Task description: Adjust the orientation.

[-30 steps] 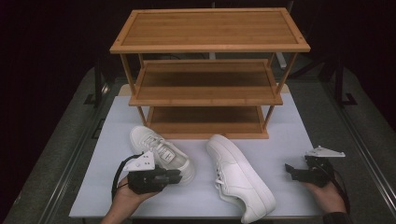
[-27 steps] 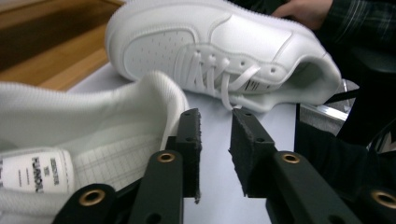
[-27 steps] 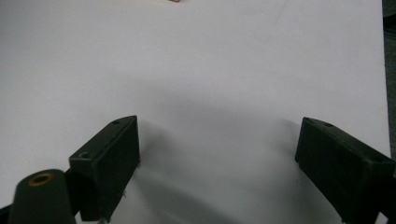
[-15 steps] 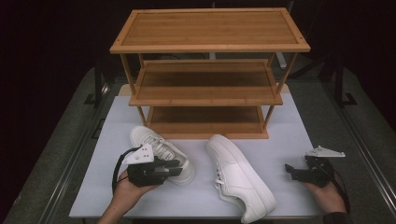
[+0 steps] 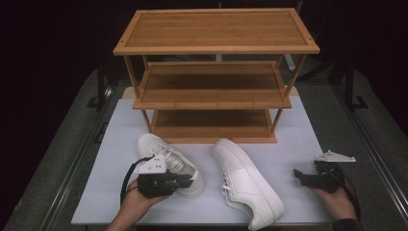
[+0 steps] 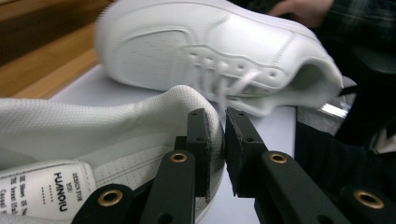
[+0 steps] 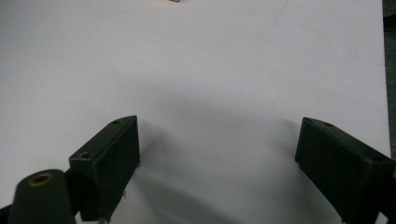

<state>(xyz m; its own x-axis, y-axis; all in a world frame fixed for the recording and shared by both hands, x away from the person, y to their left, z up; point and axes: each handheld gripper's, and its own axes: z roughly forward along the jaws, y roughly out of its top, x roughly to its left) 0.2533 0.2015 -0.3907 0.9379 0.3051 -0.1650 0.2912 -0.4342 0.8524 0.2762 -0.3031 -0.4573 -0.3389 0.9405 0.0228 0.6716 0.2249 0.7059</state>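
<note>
- Wooden rack (image 5: pixel 215 48) stands at the far middle of the white table (image 5: pixel 298 144); its three shelves are bare.
- Left shoe (image 5: pixel 166 161) lies near the table's front-left, toe toward the rack's left leg, long axis diagonal, heel toward the front edge.
- Left gripper (image 6: pixel 217 140) is clamped on that shoe's heel collar, one jaw inside, one outside.
- Right shoe (image 5: pixel 245 187) lies front-centre, toe toward the rack, heel at the front edge.
- Right gripper (image 7: pixel 217 158) rests near the front-right corner, jaws spread wide, holding nothing.
</note>
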